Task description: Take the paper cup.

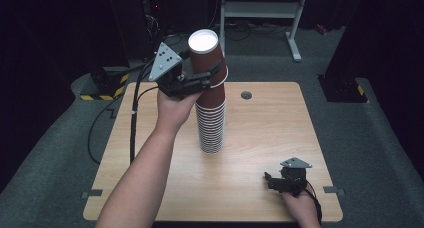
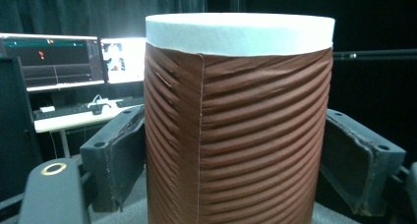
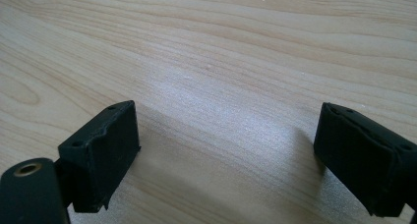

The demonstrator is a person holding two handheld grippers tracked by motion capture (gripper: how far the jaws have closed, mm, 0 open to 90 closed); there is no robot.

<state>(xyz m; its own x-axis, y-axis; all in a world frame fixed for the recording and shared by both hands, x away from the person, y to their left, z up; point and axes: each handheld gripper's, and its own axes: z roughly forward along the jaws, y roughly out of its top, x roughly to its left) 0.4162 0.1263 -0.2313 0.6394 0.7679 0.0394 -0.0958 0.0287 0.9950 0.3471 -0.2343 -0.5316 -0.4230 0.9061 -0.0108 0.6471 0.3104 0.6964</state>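
Near the middle of the wooden table [image 1: 260, 138], a tall stack of brown paper cups [image 1: 211, 123] is standing upright, its white rims showing as close bands down its length. Above it, the top cup [image 1: 206, 58] is sitting higher than the rest, its white inside facing up. In the left gripper view this cup [image 2: 246, 135] is showing a ribbed brown wall, a vertical seam and a white rim.

The left gripper [image 1: 202, 78] is reaching in from the stack's left side, held well above the table, and the top cup is sitting between its jaws. The jaws are standing wide, one on each side of the cup; the left one is touching or almost touching the wall, the right one is just beside it, and I cannot tell whether they are pressing on it.

Close to the near right corner of the table, the right gripper [image 1: 271, 182] is resting low over the wood, well apart from the stack. Its jaws are spread wide with bare wood [image 3: 221, 111] between them, holding nothing.
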